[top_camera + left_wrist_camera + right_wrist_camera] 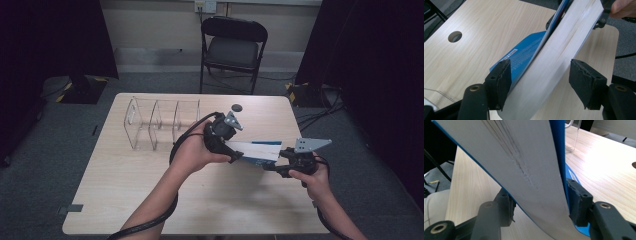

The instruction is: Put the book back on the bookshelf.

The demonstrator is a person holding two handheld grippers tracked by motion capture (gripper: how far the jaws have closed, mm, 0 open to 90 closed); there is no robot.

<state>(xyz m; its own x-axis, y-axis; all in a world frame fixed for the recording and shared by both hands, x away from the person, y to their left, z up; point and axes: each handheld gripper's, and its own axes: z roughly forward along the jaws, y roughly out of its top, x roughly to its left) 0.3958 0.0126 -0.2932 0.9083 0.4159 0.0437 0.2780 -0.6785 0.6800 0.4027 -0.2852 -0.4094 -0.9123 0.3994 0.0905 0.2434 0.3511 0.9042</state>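
A pale wooden table (150,200) with rounded corners stands on grey carpet, a black folding chair (233,47) beyond its far edge at twelve o'clock and dark curtains at both sides. On the table's far left part stands a clear plastic rack with upright dividers (161,122).

A thick blue-covered paperback book (257,151) is held above the table's right half, page edges turned upward. It lies between the two tools: the left gripper (236,157) at its nine o'clock end, the right gripper (274,167) at its three o'clock end.

In the right gripper view, the right gripper (540,205) has both black pads pressed against the covers, clamped on the book (524,162). In the left gripper view, the left gripper (540,82) straddles the book (559,55): one pad touches the blue cover, the other stands clear of the pages, so its jaws are apart.
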